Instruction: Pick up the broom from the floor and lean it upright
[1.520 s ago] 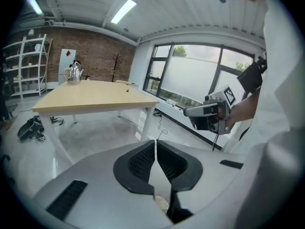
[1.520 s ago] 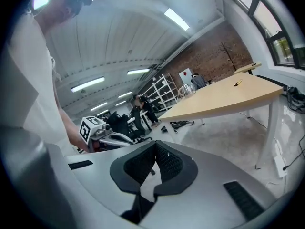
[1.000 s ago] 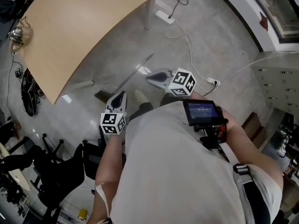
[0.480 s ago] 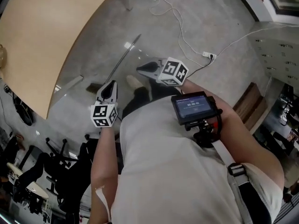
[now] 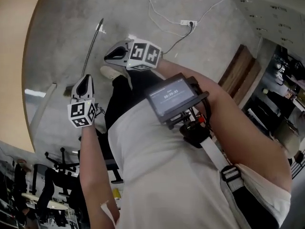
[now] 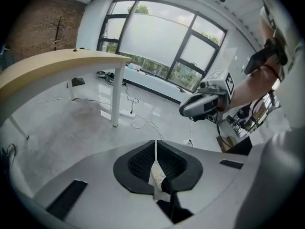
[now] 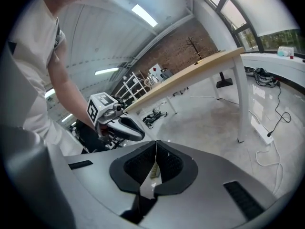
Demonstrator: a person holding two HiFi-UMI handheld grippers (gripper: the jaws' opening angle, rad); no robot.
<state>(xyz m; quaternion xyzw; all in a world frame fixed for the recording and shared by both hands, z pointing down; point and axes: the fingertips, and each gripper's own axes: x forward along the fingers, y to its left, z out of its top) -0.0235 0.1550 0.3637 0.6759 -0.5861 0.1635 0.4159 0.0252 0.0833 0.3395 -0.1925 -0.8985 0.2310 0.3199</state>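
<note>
Head view looks down; gripper views share table (image 6: 52,67)

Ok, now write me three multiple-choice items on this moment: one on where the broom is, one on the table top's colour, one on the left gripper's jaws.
1. Where is the broom? A on the table; B on the floor; C in a gripper.
2. What colour is the table top? A black; B blue; C light wood.
3. How do the jaws of the left gripper stand? A shut, empty; B wide open; C clamped on a cable.

1 B: its thin handle lies flat on the grey concrete.
2 C: it shows pale tan in the head view.
3 A: the pads meet with nothing held between them.
</note>
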